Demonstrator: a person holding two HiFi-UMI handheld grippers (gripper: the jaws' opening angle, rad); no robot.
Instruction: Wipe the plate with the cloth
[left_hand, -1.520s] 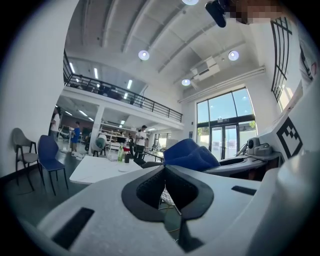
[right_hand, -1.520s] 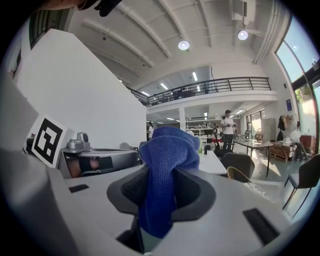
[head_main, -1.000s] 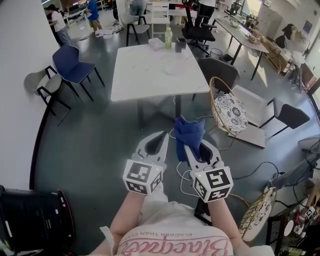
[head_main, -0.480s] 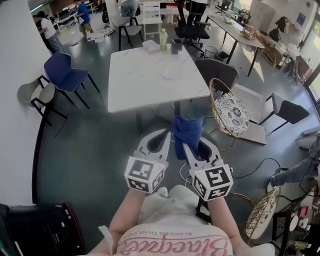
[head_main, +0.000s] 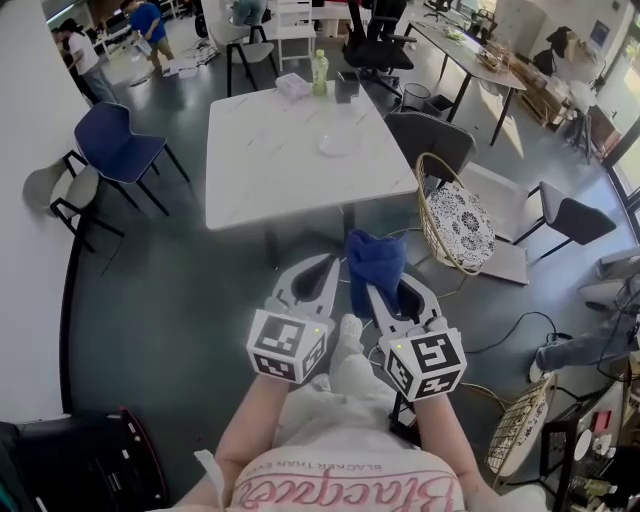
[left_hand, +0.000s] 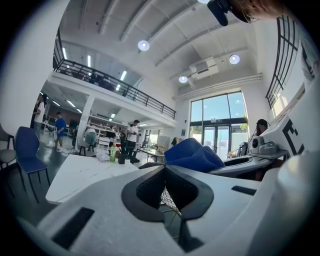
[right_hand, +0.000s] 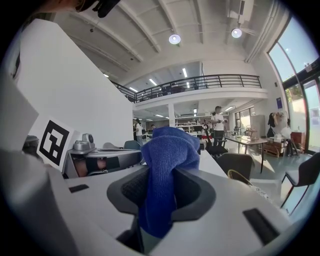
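White table (head_main: 270, 150) is carrying the plate (head_main: 338, 145) well ahead of my fingers. My right gripper (head_main: 380, 288) is grasping the blue cloth (head_main: 375, 262); my left gripper (head_main: 325, 264) is hanging just beside it, clenched and empty.

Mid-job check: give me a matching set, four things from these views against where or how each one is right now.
Things:
1. blue cloth
2. left gripper
3. plate
4. green bottle

Places or states:
A. stands at the far end of the white table
B. shut, nothing between its jaws
C. pinched in the right gripper
D. lies on the white table's right half

Pairs: 1-C, 2-B, 3-D, 4-A
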